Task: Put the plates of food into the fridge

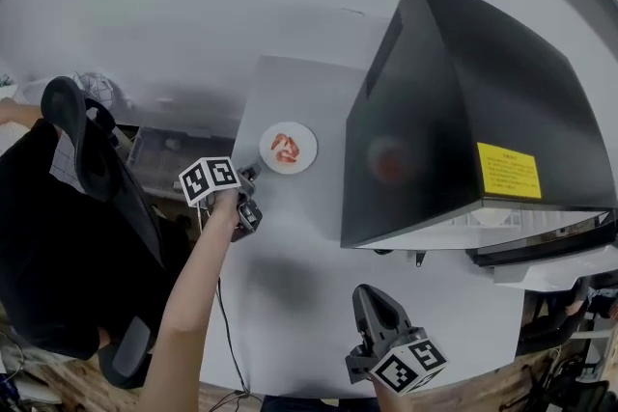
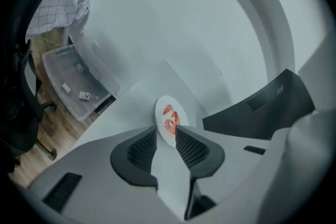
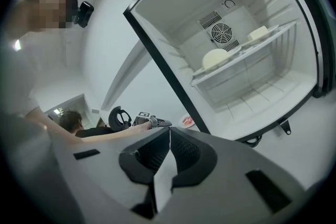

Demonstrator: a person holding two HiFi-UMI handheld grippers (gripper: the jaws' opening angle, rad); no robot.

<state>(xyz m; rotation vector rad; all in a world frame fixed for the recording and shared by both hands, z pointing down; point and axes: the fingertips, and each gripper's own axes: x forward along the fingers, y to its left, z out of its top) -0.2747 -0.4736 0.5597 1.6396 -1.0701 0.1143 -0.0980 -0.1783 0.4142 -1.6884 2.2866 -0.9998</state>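
Standing apart, the left gripper's jaws frame the near rim of the plate of red food on the white table, left of the fridge. Nearer, the right gripper is pinched together, empty.

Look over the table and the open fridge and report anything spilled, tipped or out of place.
Nothing stands out. The plate of red food lies flat on the table, with the food inside its rim, beside the fridge. Two pale items sit level on the fridge shelf. No spill shows.
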